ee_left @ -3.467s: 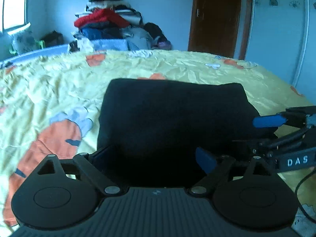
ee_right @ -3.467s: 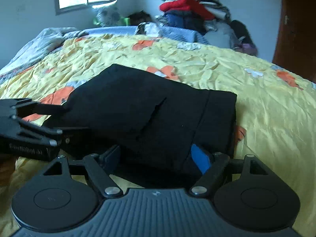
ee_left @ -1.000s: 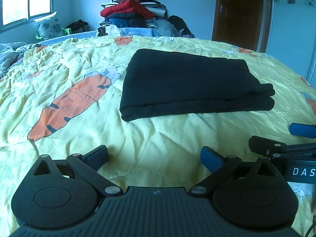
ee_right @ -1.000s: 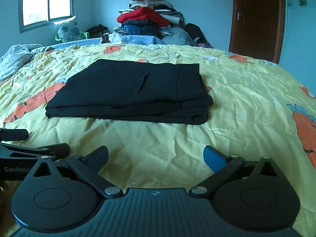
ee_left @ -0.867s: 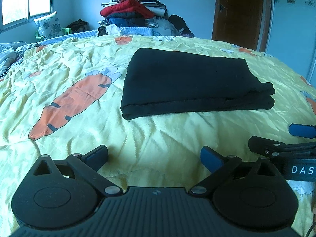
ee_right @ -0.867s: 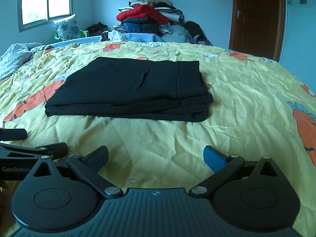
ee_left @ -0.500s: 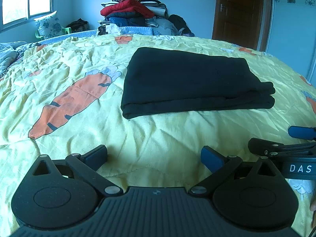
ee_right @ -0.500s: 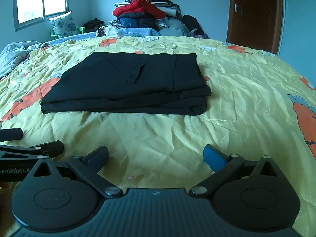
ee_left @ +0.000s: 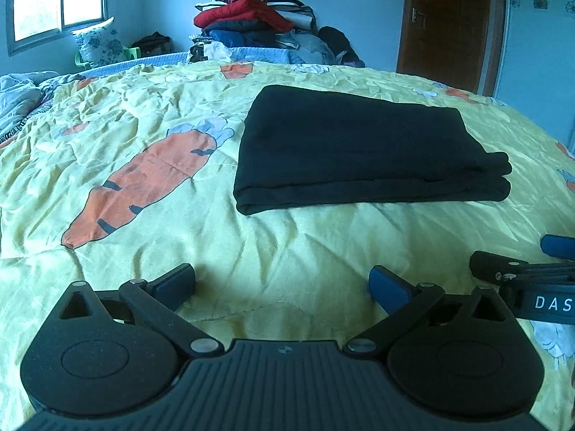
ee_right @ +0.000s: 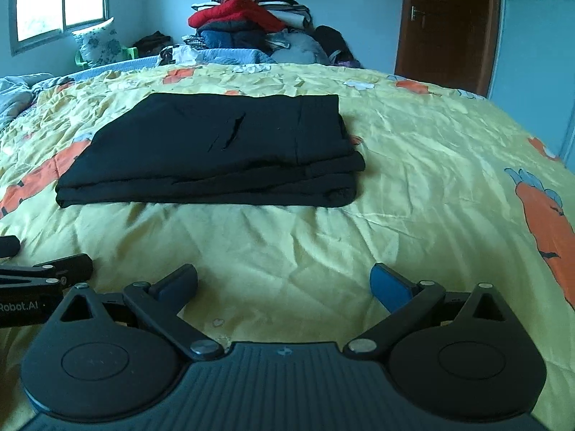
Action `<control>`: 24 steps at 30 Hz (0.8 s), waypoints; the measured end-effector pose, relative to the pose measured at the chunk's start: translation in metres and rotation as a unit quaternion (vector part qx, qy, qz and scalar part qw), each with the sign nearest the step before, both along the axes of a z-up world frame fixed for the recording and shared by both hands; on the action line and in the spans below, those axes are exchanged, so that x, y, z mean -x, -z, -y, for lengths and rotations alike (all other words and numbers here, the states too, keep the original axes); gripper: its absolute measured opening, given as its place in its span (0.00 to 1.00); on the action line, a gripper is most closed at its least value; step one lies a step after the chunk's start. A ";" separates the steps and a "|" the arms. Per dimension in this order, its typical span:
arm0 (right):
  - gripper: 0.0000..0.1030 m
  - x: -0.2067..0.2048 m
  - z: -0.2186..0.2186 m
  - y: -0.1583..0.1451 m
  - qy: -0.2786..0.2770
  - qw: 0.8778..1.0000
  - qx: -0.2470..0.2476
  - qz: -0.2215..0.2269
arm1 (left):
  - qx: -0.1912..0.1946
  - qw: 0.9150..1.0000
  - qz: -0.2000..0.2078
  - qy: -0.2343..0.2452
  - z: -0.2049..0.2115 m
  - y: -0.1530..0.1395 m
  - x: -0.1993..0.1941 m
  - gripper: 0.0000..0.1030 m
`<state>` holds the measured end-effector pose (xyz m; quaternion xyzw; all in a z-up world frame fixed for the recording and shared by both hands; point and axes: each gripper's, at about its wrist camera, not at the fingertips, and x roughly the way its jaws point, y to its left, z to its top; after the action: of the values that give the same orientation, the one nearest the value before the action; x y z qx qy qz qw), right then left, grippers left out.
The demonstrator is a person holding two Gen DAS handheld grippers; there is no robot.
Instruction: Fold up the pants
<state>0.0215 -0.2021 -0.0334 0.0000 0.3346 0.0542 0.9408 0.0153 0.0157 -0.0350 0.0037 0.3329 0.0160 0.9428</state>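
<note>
The black pants (ee_left: 363,147) lie folded in a flat rectangular stack on the yellow carrot-print bedspread (ee_left: 143,125). They also show in the right wrist view (ee_right: 215,151), with a pocket slit on top. My left gripper (ee_left: 282,285) is open and empty, held over bare bedspread short of the pants' near edge. My right gripper (ee_right: 284,283) is open and empty too, short of the pants. Each gripper shows at the other's side: the right one (ee_left: 528,269) and the left one (ee_right: 39,269).
A tall pile of clothes (ee_left: 258,18) stands past the bed's far edge. A brown door (ee_left: 452,25) is at the back right, a window (ee_left: 57,0) and a pillow (ee_left: 97,45) at the back left. A rumpled blanket (ee_left: 18,89) lies at the far left.
Both grippers let go of the pants and drew back from them over the last seconds. In the last second they have hardly moved; the pants lie still.
</note>
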 end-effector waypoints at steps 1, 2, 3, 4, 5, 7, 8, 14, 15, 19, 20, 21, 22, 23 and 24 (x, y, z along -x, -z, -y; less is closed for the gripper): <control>1.00 0.000 0.001 0.000 -0.004 1.000 -0.001 -0.001 | 0.000 1.000 0.000 0.002 0.000 0.000 0.000 1.00; 1.00 0.000 0.003 0.000 -0.009 1.000 -0.001 -0.001 | 0.000 1.000 0.000 0.004 0.000 0.000 0.001 1.00; 1.00 0.001 0.005 0.000 -0.012 1.000 -0.002 -0.001 | 0.000 1.000 0.000 0.006 -0.001 0.000 0.001 1.00; 1.00 0.002 0.006 -0.001 -0.015 1.000 -0.002 -0.002 | 0.000 1.000 0.000 0.006 -0.001 0.000 0.001 1.00; 1.00 0.002 0.007 -0.001 -0.017 1.000 -0.003 -0.002 | -0.001 1.000 0.000 0.006 -0.001 0.000 0.002 1.00; 1.00 0.003 0.005 -0.001 -0.017 1.000 -0.001 -0.001 | -0.001 1.000 0.000 0.006 -0.002 0.000 0.002 1.00; 1.00 0.003 0.005 0.000 -0.016 1.000 -0.001 -0.001 | -0.001 1.000 0.000 0.006 -0.001 0.000 0.002 1.00; 1.00 0.003 0.005 0.000 -0.016 1.000 -0.002 0.000 | 0.000 1.000 0.000 0.006 -0.002 0.000 0.002 1.00; 1.00 0.003 0.005 0.000 -0.016 1.000 -0.002 0.000 | -0.001 1.000 0.000 0.006 -0.001 0.000 0.002 1.00; 1.00 0.003 0.005 0.000 -0.016 1.000 -0.002 0.000 | -0.001 1.000 0.000 0.006 -0.001 0.000 0.002 1.00; 1.00 0.003 0.005 0.000 -0.016 1.000 -0.002 0.000 | -0.001 1.000 0.000 0.006 -0.001 0.000 0.002 1.00; 1.00 0.003 0.005 0.000 -0.016 1.000 -0.002 0.000 | -0.001 1.000 0.000 0.006 -0.002 0.000 0.002 1.00; 1.00 0.003 0.005 0.000 -0.016 1.000 -0.002 0.000 | -0.001 1.000 0.000 0.006 -0.002 0.000 0.002 1.00; 1.00 0.003 0.005 0.000 -0.016 1.000 -0.002 0.000 | -0.001 1.000 0.000 0.006 -0.002 0.000 0.002 1.00; 1.00 0.003 0.005 0.000 -0.016 1.000 -0.002 0.000 | -0.001 1.000 0.000 0.006 -0.002 0.000 0.002 1.00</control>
<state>0.0183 -0.2075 -0.0335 -0.0034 0.3344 0.0695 0.9399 0.0135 0.0174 -0.0350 0.0063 0.3329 0.0103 0.9429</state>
